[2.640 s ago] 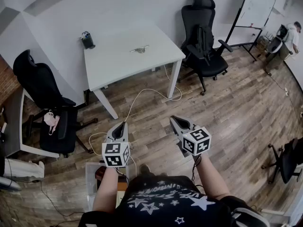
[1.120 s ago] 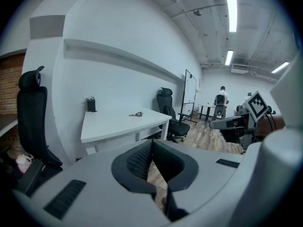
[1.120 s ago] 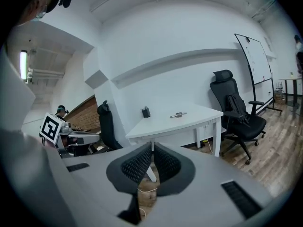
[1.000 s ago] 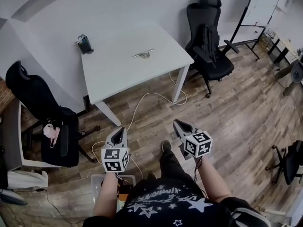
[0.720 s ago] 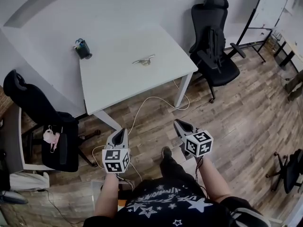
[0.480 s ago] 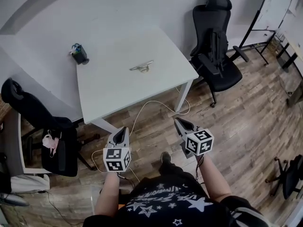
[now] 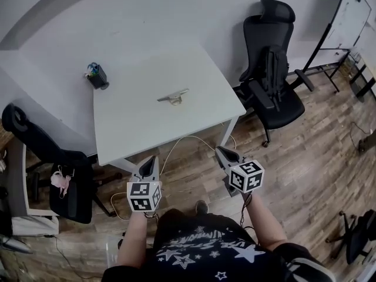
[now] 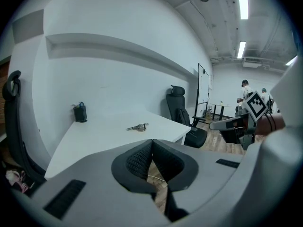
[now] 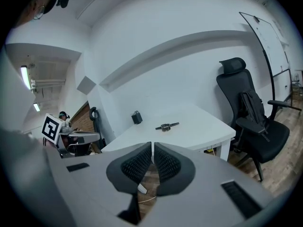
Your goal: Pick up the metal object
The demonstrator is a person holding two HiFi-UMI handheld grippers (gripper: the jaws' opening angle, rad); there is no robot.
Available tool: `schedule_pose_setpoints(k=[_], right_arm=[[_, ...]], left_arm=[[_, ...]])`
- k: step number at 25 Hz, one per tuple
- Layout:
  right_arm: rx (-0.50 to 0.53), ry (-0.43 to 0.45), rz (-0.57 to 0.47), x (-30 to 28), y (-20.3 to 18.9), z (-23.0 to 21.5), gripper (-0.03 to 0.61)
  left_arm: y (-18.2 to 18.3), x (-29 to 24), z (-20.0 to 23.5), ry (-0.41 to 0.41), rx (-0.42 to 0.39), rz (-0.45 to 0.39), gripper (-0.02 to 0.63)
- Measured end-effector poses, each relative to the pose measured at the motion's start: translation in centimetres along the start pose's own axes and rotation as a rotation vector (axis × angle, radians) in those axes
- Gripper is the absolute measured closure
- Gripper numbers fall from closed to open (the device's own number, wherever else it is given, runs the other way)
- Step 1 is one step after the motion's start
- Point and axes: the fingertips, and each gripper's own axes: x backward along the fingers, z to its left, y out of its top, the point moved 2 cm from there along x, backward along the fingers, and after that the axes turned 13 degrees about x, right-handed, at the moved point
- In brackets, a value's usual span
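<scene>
Item 1, left gripper (image 7: 151, 159): fingers together, nothing between them. Item 2, right gripper (image 7: 220, 151): fingers drawn all but together, likewise empty. Both are held low over the wood floor (image 7: 194, 170), pointing at the desk. Item 3, desk (image 7: 147, 128): white, close ahead, its near edge just beyond the fingertips in the head view. A second ago it stood well off across the floor (the person has walked up to it). By judgement the approach is nearly done and the reach not yet begun; whichever gripper is used must open before any grasp. Item 4, metal object (image 7: 173, 96): lies flat on the desk, about mid-top toward the far side, apart from all else. It is a slim grey-silver bar with a thicker knuckle at its middle, its long axis running roughly left to right; finer detail is too small to tell. Item 5, pen holder (image 7: 97, 76): dark, at the desk's far left corner, well apart from the object. Item 6, chair (image 7: 273, 69): black, right of the desk, by the wall.
</scene>
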Motion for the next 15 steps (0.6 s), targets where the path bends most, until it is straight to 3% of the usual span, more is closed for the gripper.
schedule_pose_setpoints(k=[15], right_arm=[[-0.041,-0.033,0.004,-3.8,1.1,-4.8,0.529]], left_arm=[[3.1,-7.6,0.4,-0.045,-0.061,0.008,0.594]])
